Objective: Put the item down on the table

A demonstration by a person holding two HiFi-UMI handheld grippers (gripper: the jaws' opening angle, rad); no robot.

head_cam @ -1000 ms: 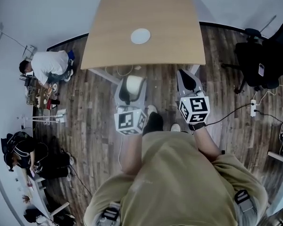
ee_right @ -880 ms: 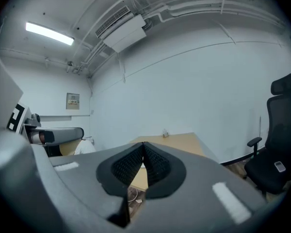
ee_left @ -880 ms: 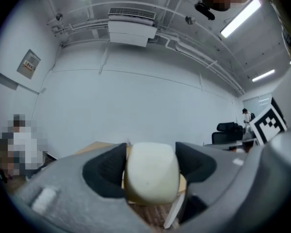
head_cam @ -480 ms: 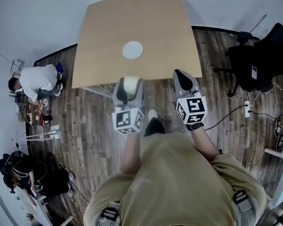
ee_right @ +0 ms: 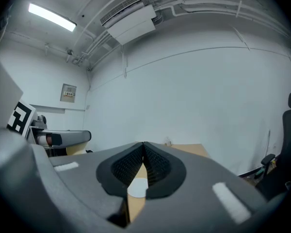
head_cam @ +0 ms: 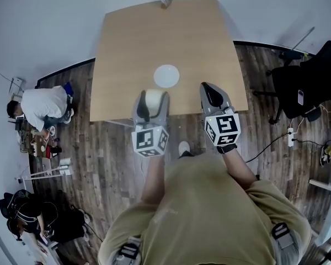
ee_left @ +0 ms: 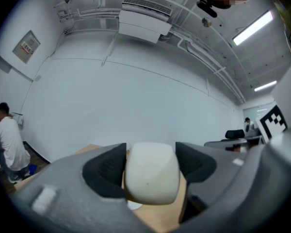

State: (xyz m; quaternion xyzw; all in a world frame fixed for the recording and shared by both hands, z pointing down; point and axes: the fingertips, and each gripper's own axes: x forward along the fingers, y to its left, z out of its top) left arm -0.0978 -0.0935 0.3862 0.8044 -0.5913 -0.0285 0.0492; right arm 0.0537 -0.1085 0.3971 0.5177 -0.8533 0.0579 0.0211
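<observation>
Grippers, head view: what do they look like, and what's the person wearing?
Left gripper and right gripper: grey moulded shells, black ribbed pads, each topped by a white cube with black square markers. The person wears a tan shirt.

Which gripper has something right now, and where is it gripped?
Left gripper clamps a cream rounded block by its two opposite sides; right gripper is shut, empty.

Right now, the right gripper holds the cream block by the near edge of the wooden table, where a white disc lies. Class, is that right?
No. The left gripper holds the cream block, as the left gripper view shows; the right gripper is shut, empty. The table and white disc are as stated.
</observation>
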